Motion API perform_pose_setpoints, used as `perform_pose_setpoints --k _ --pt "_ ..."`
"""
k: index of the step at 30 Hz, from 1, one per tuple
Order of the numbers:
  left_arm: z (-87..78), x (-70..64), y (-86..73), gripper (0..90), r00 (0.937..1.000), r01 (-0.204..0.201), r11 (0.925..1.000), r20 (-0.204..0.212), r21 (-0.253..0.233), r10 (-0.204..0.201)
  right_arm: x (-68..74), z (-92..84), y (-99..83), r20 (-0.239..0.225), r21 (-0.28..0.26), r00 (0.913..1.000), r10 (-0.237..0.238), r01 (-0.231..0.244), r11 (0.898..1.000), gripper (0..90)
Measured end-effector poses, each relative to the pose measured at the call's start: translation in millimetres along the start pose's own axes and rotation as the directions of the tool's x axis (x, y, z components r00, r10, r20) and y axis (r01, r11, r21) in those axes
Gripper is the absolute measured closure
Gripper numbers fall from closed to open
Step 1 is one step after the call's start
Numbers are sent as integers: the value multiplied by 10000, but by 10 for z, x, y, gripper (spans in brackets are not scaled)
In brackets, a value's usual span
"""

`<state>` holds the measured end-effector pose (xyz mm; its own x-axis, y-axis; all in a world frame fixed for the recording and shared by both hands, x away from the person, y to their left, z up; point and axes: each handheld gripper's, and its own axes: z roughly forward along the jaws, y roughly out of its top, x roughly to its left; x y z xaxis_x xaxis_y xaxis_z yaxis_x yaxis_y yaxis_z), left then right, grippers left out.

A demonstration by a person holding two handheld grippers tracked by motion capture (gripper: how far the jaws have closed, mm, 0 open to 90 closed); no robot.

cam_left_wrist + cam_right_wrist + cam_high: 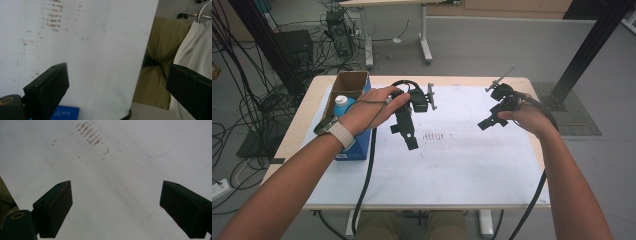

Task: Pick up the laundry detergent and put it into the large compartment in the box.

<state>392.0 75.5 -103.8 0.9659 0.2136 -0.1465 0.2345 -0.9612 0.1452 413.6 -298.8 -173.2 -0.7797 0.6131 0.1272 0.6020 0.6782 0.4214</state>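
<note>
My left gripper (404, 135) hangs over the left-middle of the white sheet (472, 160), held by a hand with a watch strap on the wrist. Its jaws point back toward the person. In the left gripper view the left gripper (117, 77) is open, with nothing between its black jaws. My right gripper (491, 121) hovers over the sheet's right part, and the right gripper view shows the right gripper (116, 195) open and empty above the sheet. Rows of brown smudges (435, 135) mark the sheet between the two grippers, and these smudges (90, 133) lie beyond the right jaws.
An open cardboard box (348, 85) stands at the table's left, with a blue-capped bottle (343, 104) and a blue box (360, 145) beside it. The blue box (65, 113) sits low in the left gripper view. Cables trail off the near edge. A dark post (592, 45) stands at the far right.
</note>
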Motion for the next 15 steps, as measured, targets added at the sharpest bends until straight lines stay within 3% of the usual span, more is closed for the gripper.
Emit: perform_pose_setpoints --k 15 --pt "2 -6 -40 53 10000 38 10000 -7 -64 -38 29 0 27 27 40 10000 -34 34 10000 110"
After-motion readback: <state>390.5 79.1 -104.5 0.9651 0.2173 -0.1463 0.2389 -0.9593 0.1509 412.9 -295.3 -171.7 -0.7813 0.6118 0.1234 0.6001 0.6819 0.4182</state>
